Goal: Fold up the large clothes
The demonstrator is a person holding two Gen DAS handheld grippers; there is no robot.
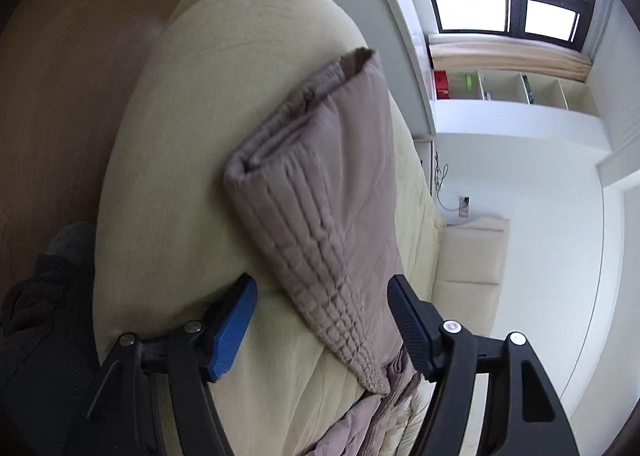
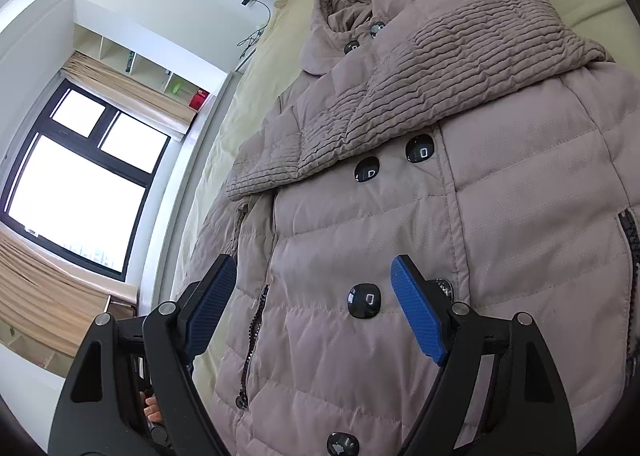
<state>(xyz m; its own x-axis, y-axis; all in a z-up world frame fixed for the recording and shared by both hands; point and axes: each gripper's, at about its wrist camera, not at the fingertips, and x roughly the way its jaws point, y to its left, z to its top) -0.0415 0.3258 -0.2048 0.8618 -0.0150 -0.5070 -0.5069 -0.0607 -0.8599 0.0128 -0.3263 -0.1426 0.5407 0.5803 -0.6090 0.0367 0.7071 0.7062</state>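
A taupe quilted coat [image 2: 500, 216] lies front-up and buttoned on a cream bed [image 2: 248, 96]. One ribbed sleeve [image 2: 440, 68] is folded across its chest, below the collar [image 2: 348, 4]. My right gripper [image 2: 316, 296] hovers open over the coat's lower front, with a black button [image 2: 364, 300] seen between its blue pads, which grip nothing. In the left wrist view the other sleeve [image 1: 320, 184] stretches out over the bed sheet [image 1: 192, 136], its cuff at the far end. My left gripper [image 1: 324, 320] stands open near the sleeve's upper end, and its pads do not press on the cloth.
A wooden floor [image 1: 60, 96] runs along the bed's side, where a person's dark clothing [image 1: 40, 316] shows. A window [image 2: 80, 184] with a rolled blind, white shelf cubbies [image 1: 520, 84] and a wall socket with a cable [image 1: 464, 206] lie beyond the bed.
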